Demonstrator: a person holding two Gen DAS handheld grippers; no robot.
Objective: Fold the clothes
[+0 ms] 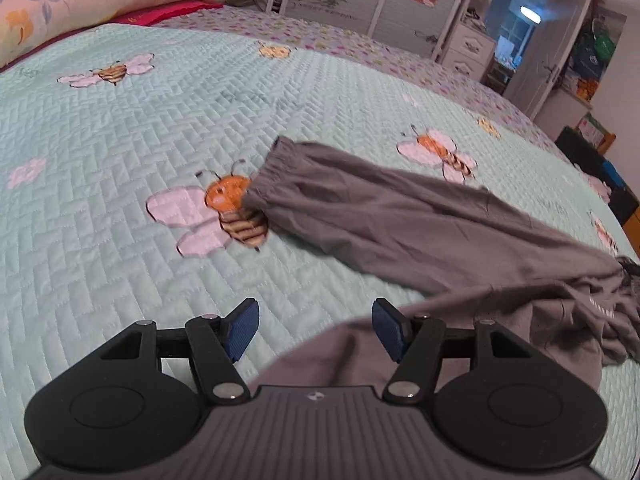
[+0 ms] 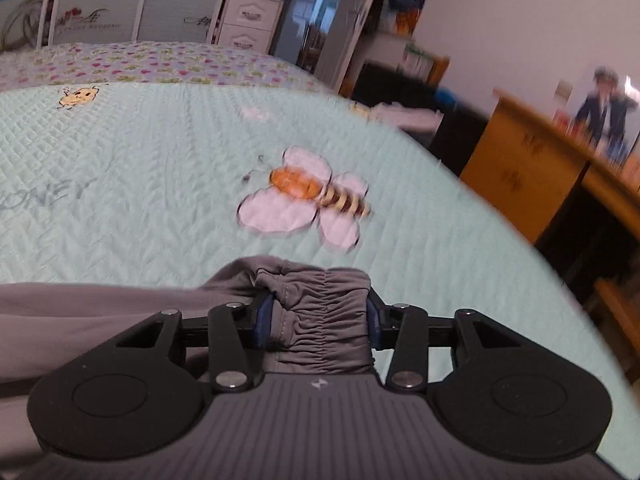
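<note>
The left gripper (image 1: 316, 330) hangs with its blue pads spread wide and nothing between them, low over the bed (image 1: 120, 152), its right pad at the edge of a fold of the grey trousers (image 1: 400, 224). These lie across the mint quilt from an elastic end by the stitched bee (image 1: 224, 208) at frame centre, out to a bunched heap at the right edge. In the right wrist view, the right gripper (image 2: 320, 320) has its pads pressed against a gathered elastic band of the same cloth. Judging by this, one end is being carried or drawn; it would go best kept low and taut, with the free gripper pinching a matching edge so the layers lie square. Whether the held band is waist or cuff is unclear; motion blur softens the right view, and the heap hides how the legs lie.
</note>
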